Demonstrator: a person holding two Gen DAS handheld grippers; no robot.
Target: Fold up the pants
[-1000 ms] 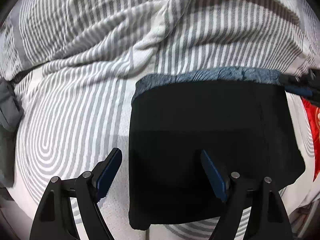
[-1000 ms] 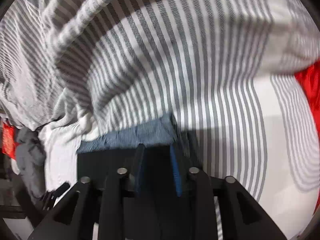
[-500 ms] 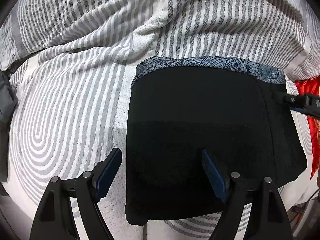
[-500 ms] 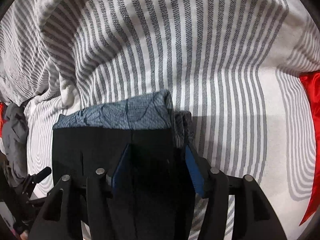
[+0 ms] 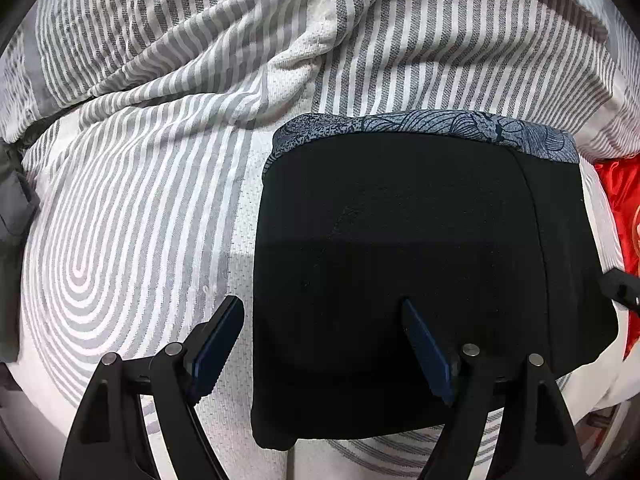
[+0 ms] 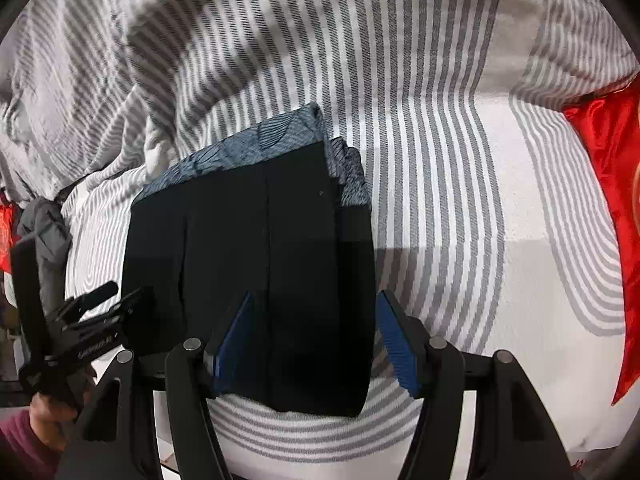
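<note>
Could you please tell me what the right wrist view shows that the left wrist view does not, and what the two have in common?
Only the right wrist view shows the person's hand in a maroon sleeve holding the left gripper, and the stack's layered side edge.

Only the left wrist view shows the left gripper's blue pads from behind, spread wide, and the right gripper's tip at the frame edge.

Both show the folded black pants lying on a blue patterned folded garment, the grey-and-white striped bedspread and red satin fabric.
</note>
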